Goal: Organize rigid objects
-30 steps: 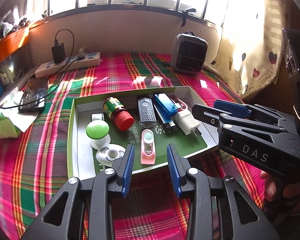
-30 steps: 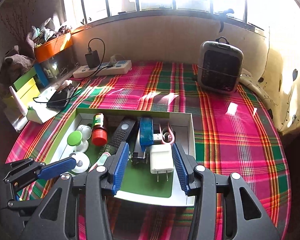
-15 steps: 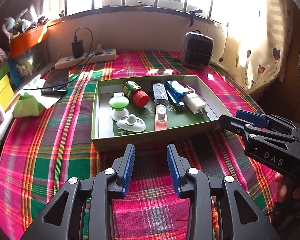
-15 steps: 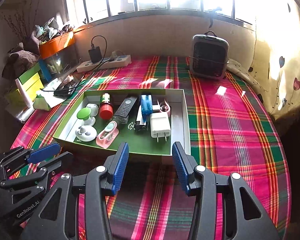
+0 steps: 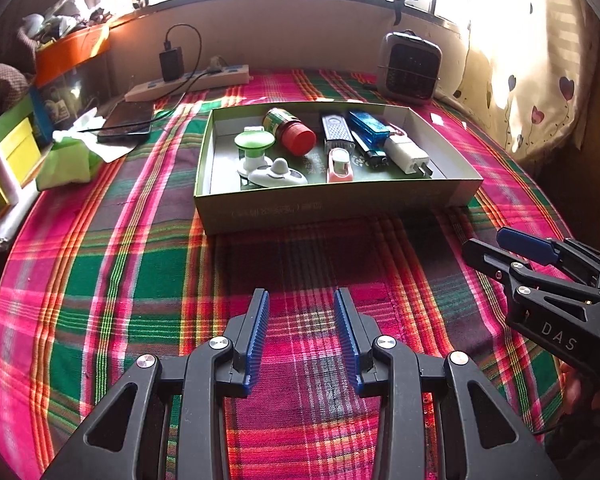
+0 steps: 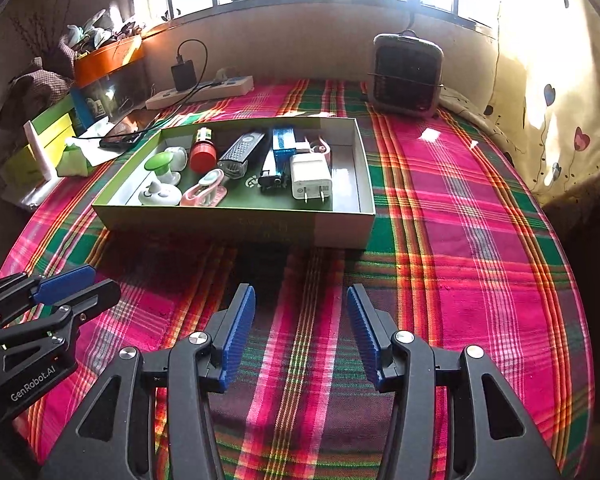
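Note:
A shallow green box [image 5: 332, 204] [image 6: 236, 224] stands on the plaid cloth. It holds several items: a red-capped bottle [image 5: 294, 133] [image 6: 202, 152], a green-topped knob [image 5: 254, 148], a white charger plug [image 5: 408, 156] [image 6: 311, 176], a grey remote [image 6: 240, 154], a blue lighter [image 5: 370, 128] and a pink clip [image 5: 339, 165]. My left gripper [image 5: 302, 312] is open and empty, well short of the box. My right gripper [image 6: 300, 308] is open and empty, also short of the box; it also shows in the left wrist view [image 5: 512, 248].
A small grey heater [image 5: 410, 66] [image 6: 408, 76] stands at the back right. A white power strip [image 5: 188, 84] with a black adapter and a phone [image 5: 128, 122] lie at the back left. Boxes and tissues [image 5: 66, 162] crowd the left edge. A curtain [image 6: 560, 92] hangs at right.
Both grippers have pulled back from above the box toward the near edge of the cloth. Both stay open and empty. The box's contents have not moved.

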Tool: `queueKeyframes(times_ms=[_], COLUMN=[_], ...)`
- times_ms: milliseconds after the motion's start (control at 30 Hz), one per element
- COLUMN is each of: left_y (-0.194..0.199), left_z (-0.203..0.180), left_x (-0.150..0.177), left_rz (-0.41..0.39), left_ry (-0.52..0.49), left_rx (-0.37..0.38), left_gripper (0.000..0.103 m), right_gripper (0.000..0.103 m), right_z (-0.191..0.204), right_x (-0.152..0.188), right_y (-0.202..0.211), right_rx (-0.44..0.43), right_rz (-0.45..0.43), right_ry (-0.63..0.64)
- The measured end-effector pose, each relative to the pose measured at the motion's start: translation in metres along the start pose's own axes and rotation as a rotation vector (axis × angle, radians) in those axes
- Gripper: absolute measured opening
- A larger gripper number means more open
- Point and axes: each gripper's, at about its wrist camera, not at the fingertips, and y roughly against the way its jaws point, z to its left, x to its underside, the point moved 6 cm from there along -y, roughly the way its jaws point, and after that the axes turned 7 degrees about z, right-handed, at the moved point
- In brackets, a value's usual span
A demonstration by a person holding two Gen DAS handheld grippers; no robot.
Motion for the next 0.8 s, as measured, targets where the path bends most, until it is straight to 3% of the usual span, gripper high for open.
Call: queueKeyframes(times_ms=[533,667,800], left_y=[-0.007,-0.008,-0.008], left_z=[-0.005,-0.008,-0.008], left_x=[0.001,0.001,0.002], left_rz=[0.0,0.003,0.001], left_ry=[0.008,0.002,0.02], left_rx=[-0.038,-0.033,-0.029], left_gripper=[0.033,0.041,0.042], right_gripper=[0.05,0.05,0.051], right_z=[0.002,0.001,0.001], right_x=[0.017,0.018,0.02], right_y=[-0.01,-0.01,-0.009], right_rx=[0.026,0.025,0.045], right_rz=[0.058,0.056,0.058], right_ry=[0.0,-0.001,0.004])
